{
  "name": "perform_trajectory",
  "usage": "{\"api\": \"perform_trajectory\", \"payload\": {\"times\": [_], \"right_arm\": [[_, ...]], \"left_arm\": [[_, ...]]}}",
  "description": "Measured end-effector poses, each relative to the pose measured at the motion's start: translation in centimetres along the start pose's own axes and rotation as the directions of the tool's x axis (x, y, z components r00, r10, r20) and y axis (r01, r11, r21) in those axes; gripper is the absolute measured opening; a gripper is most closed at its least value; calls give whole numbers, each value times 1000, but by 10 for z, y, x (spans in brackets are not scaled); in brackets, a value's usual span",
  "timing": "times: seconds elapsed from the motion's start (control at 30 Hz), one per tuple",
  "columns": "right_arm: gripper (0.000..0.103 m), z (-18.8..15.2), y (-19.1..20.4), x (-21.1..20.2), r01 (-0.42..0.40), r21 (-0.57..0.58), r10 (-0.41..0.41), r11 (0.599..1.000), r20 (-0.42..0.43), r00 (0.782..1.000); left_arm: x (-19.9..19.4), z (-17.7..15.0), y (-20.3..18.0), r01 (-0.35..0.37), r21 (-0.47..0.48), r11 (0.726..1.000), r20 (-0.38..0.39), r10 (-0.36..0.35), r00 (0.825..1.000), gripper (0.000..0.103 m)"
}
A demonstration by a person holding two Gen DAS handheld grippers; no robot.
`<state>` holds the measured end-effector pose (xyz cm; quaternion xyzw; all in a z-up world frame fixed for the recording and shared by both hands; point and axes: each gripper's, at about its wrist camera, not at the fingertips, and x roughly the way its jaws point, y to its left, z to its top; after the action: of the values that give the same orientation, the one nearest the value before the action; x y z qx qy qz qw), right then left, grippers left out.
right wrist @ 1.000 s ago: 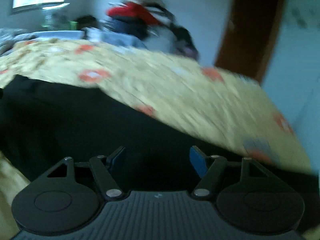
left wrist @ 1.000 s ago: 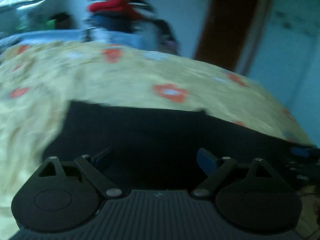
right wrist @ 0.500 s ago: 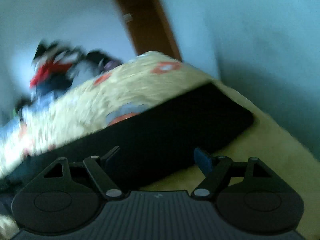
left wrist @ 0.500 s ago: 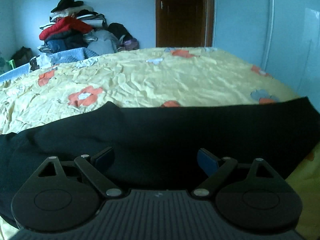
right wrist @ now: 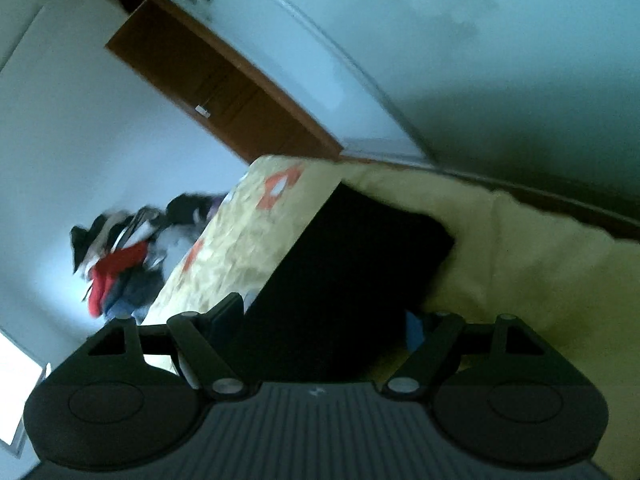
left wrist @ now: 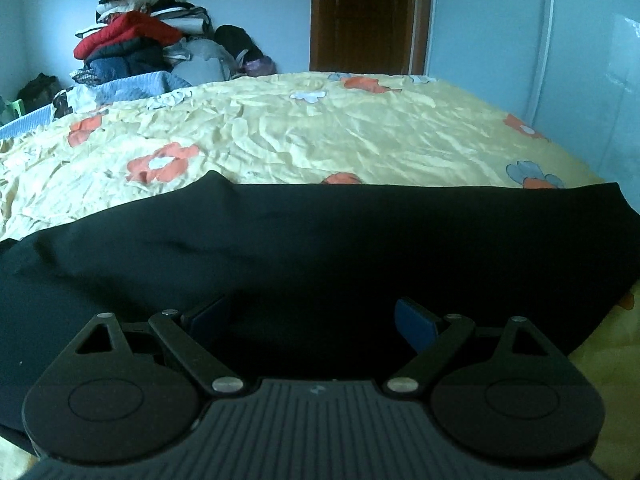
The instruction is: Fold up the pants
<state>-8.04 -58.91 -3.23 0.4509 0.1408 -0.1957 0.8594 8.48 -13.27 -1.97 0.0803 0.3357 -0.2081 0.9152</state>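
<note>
**Black pants spread on a flowered bed, both grippers wide apart**

The pants (left wrist: 320,236) are a matte black cloth, smooth and nearly featureless, lying flat across the near part of the bed. In the left wrist view they form a broad dark band from edge to edge, with a straight far hem, one soft raised bump toward the left, and a few shallow creases below it. In the right wrist view, which is strongly tilted and somewhat blurred, the pants (right wrist: 352,264) end in a squared, rounded-cornered edge near the side of the mattress.

Beneath them lies the bedsheet (left wrist: 340,136), pale yellow, finely wrinkled, printed with orange and white flowers and one blue-grey one.

The left gripper (left wrist: 316,320) hovers low over the black cloth with its jaws spread wide; the blue pads (left wrist: 414,326) hold nothing between them, and whether they touch the fabric cannot be told. The right gripper (right wrist: 324,322) is likewise spread wide, with the end of the pants lying in the gap between its fingers; contact cannot be judged there either.

Farther off, a heap of clothes (left wrist: 136,44), red, navy, white and black, is stacked against the pale wall, beside a brown wooden door (left wrist: 364,16). A white wardrobe panel (left wrist: 560,60) stands on the right.
</note>
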Motion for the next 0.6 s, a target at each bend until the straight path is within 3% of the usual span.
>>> {"api": "perform_trajectory", "payload": {"times": [0.07,0.1,0.13,0.2,0.27,0.4,0.5,0.6], "right_arm": [[75,5,-4,3,9,15,-10,1000,39,999],[62,7,-4,7,22,15,-22,1000,41,999],[38,8,-6,13,38,28,-39,999,33,999],[12,9,-16,20,51,87,-53,995,19,998],[9,8,-22,21,46,126,-49,991,15,999],[8,6,5,11,41,0,-41,999,45,998],[8,1,44,8,-24,-118,28,993,37,999],[8,-17,94,14,-128,-236,125,963,-27,992]], "left_arm": [[-1,1,1,4,-8,1000,0,-4,1000,92],[-1,1,2,7,-13,1000,1,-7,1000,92],[-1,2,3,10,-18,1000,1,-10,1000,92],[-4,3,5,11,-23,1000,9,-11,1000,92],[-7,5,8,3,-26,1000,22,-2,1000,92],[-10,7,19,-12,-55,998,33,14,999,93],[-10,8,31,-20,-90,996,29,23,999,93],[-11,6,43,-41,-125,991,27,45,999,93]]}}
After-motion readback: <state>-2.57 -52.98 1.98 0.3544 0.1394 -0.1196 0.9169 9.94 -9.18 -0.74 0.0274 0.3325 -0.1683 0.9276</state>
